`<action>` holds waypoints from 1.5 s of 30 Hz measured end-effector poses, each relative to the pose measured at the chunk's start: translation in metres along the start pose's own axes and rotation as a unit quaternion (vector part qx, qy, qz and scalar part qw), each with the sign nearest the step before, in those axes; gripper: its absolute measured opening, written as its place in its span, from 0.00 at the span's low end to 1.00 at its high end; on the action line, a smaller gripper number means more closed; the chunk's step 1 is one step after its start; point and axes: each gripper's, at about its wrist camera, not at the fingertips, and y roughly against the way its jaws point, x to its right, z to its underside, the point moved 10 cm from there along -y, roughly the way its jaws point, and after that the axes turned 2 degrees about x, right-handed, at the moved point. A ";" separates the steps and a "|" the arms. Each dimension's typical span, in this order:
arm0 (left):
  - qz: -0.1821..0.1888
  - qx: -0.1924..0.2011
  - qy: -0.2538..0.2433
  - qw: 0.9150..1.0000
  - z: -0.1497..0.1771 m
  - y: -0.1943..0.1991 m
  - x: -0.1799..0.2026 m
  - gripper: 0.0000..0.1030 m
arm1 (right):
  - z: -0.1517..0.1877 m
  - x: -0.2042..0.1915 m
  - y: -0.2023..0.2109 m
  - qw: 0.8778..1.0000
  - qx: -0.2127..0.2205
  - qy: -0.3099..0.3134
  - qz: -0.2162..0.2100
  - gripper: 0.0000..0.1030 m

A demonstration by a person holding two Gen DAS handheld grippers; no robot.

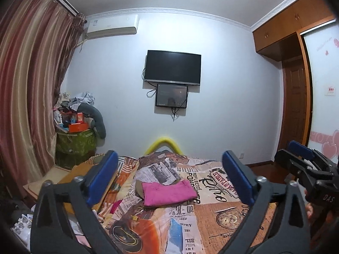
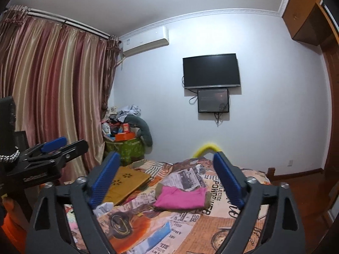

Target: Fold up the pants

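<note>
Left hand-held gripper, black frame with blue pads, held level above the near end of the bed, jaws spread wide with nothing between them; right hand-held gripper, same build, raised alongside it at a like height, jaws likewise wide apart and empty. Each tool shows at the edge of the other's view: the right one at far right of the left wrist view, the left one at far left of the right wrist view.

Folded bright pink pants, a flat rectangular bundle, lie near the middle of the bed on a bedspread printed with newspaper and vintage motifs in orange, cream and black, resting partly over a dull olive-brown cloth, well apart from both grippers. A flat tan board with flower cut-outs lies at the bed's left edge.

Beyond: pale wall with a black wall-mounted television, a smaller dark screen beneath it, a white air conditioner, striped pink-and-gold curtains, a green box heaped with clutter, and orange wooden cupboards.

The olive-brown cloth is mostly hidden under the pants; the yellow curved object at the bed's far end is cut off by bedding
</note>
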 end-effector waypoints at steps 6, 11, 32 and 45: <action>0.007 -0.013 0.006 1.000 0.005 0.000 -0.002 1.00 | 0.004 -0.001 0.004 1.000 0.001 0.007 0.014 1.00; 0.006 -0.018 0.010 1.000 0.009 0.000 -0.003 1.00 | 0.005 -0.002 0.006 1.000 -0.002 0.005 0.012 1.00; 0.009 -0.025 -0.009 1.000 0.016 -0.002 0.003 1.00 | 0.013 0.000 0.014 1.000 -0.014 -0.004 0.016 1.00; 0.015 -0.021 -0.024 0.999 0.016 -0.002 0.007 1.00 | 0.015 0.004 0.016 1.000 -0.019 -0.010 0.021 1.00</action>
